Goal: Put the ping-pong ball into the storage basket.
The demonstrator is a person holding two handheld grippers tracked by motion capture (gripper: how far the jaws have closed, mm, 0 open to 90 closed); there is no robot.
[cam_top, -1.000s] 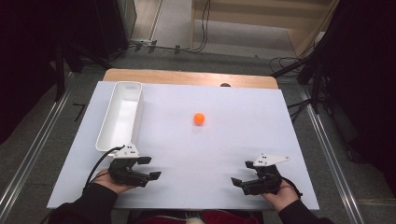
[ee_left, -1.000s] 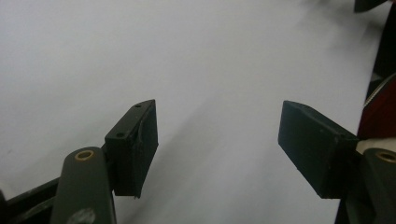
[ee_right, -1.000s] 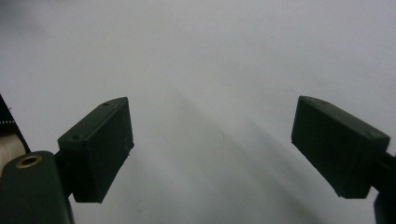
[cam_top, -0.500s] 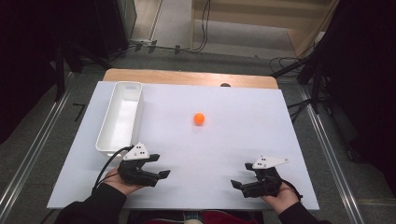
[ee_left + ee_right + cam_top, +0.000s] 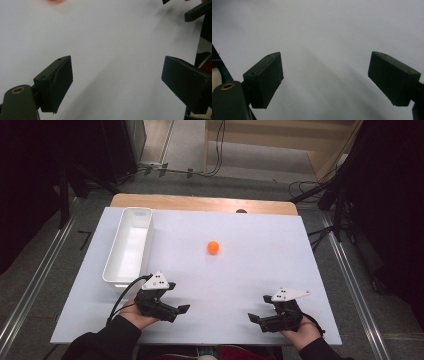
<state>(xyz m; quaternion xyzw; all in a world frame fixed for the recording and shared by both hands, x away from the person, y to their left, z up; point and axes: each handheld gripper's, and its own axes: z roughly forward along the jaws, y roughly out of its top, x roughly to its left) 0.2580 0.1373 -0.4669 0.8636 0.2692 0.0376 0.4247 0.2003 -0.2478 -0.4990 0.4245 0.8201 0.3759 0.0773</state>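
While both hands rest near the front edge of the white table (image 5: 250, 270), the high view shows the left gripper (image 5: 181, 310) and the right gripper (image 5: 252, 318) pointing toward each other, well apart. The orange ball (image 5: 213, 247) lies alone on the table, far ahead of both and between them. The white bin (image 5: 129, 247) stands at the left side, just beyond the left gripper.

From the left gripper view, the left gripper (image 5: 117, 77) has just been opening its jaws; they stand wide with nothing between them. The orange ball (image 5: 53, 1) is a blur at the top edge. The right gripper (image 5: 197, 11) appears far off.

From the right gripper view, the right gripper (image 5: 325, 77) has wide jaws over bare table (image 5: 324, 30), holding nothing.
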